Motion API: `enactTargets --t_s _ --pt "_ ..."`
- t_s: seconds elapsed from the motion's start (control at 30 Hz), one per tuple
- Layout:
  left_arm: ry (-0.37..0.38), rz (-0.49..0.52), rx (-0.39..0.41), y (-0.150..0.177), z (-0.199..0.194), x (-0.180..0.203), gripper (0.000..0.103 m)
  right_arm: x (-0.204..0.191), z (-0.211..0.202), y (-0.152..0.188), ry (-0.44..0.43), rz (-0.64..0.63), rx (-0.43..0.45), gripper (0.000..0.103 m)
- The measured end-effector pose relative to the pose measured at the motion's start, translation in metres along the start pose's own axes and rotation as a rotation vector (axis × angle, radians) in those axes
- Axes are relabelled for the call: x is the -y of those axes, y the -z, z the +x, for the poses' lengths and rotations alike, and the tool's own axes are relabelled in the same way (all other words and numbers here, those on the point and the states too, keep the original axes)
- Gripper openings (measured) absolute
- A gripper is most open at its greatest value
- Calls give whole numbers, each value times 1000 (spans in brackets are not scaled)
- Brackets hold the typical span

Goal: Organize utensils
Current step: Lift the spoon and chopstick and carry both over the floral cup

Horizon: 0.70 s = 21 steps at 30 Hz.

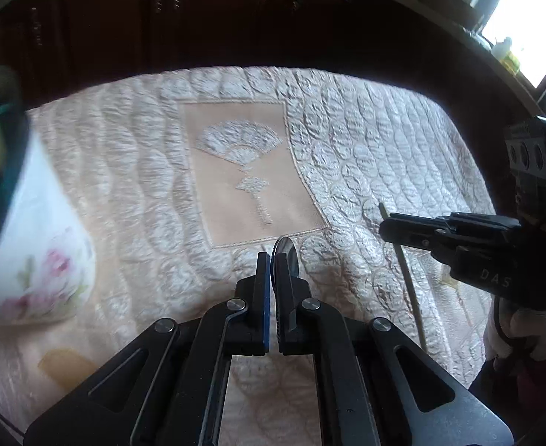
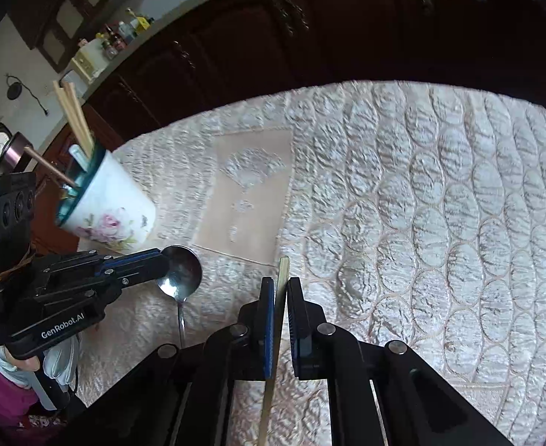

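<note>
My left gripper (image 1: 272, 256) is shut on a metal spoon (image 1: 285, 251); in the right wrist view the gripper (image 2: 161, 256) pinches the rim of the spoon's bowl (image 2: 182, 273) and the handle hangs down over the table. My right gripper (image 2: 281, 286) is shut on a pale wooden chopstick (image 2: 278, 319); in the left wrist view it (image 1: 384, 228) holds that chopstick (image 1: 408, 282) near its upper end. A white floral cup (image 2: 113, 208) with a teal rim stands at the left, holding several chopsticks (image 2: 74, 115) and other utensils. The cup also shows in the left wrist view (image 1: 38, 252).
A quilted cream tablecloth (image 2: 421, 204) with an embroidered fan panel (image 1: 241, 171) covers the table. Dark wooden cabinets (image 2: 310, 29) stand behind the far edge. A counter with bottles (image 2: 116, 37) is at the back left. A bright window (image 1: 529, 18) is at the right.
</note>
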<state>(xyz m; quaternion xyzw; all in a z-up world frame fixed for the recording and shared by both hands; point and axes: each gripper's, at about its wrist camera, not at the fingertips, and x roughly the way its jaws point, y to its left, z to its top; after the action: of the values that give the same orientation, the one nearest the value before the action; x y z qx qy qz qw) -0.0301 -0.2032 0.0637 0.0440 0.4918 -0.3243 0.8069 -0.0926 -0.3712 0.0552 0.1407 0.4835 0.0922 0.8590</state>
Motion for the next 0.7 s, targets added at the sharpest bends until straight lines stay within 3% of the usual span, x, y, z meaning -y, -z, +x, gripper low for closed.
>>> enactTargets --t_s 0.7 --pt "-101 -46 269 22 -160 -21 1 -76 -95 -11 -77 -121 172 5"
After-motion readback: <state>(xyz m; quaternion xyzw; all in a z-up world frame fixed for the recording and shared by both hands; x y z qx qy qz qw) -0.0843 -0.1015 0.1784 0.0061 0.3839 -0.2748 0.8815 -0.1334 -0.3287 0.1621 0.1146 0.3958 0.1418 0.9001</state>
